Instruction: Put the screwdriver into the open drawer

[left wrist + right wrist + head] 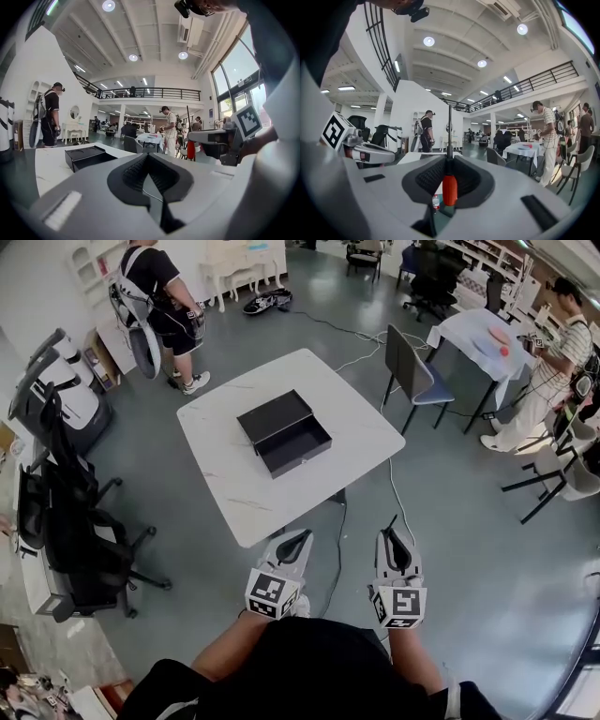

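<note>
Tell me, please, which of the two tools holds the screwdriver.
The right tool, with the orange-handled screwdriver upright between its jaws; the left tool holds nothing.

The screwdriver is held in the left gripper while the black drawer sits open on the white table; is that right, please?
Only the side is wrong: the screwdriver is held in the right gripper, whose jaws are shut on its orange handle, as the right gripper view shows. The black drawer does sit open on the white table.
</note>
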Demonstrator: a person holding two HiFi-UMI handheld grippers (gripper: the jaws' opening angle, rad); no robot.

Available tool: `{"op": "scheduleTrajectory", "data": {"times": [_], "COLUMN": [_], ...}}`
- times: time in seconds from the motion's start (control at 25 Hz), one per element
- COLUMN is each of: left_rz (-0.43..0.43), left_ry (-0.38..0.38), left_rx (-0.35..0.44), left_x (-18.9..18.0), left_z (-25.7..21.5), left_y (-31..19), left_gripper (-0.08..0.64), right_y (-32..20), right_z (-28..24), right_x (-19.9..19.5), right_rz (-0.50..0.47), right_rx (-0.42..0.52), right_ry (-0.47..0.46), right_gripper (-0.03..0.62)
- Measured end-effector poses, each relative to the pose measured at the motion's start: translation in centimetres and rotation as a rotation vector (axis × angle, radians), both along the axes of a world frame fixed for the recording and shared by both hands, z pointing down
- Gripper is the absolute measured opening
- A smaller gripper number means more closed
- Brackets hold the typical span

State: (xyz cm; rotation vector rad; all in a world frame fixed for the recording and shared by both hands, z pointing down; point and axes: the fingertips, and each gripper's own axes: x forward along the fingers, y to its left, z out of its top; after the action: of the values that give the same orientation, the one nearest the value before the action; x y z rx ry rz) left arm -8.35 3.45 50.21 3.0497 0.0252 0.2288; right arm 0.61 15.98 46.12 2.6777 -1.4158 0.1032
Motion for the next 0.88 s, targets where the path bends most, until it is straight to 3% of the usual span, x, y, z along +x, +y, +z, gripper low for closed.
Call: {"op": "scheduleTrajectory", "data": {"times": [0.48, 0.76, 0.88], "left_rz": [0.026, -0.044, -0.089], "left_ry": [-0.028, -0.039, -0.056], "left_rx": [0.035, 0.043, 0.044], "left_x": [1.8, 6.8, 8.8], "left_z": [-0.1, -0.4, 0.2], "left_y": [-2.7, -2.5, -2.7], "left_gripper": [0.008, 0.008, 0.008], "right_y": [-1.9, -2.4, -2.7], "right_z": [-0.4, -0.8, -0.8], "right_x": [2.8, 8.1, 10.4], "right_rz": [0.021, -0.059, -0.095], "right_rx": [0.026, 0.020, 0.064], "right_ry": [-0.013, -0.005, -0.059], "right_gripper": [0.058, 0.058, 0.058]}}
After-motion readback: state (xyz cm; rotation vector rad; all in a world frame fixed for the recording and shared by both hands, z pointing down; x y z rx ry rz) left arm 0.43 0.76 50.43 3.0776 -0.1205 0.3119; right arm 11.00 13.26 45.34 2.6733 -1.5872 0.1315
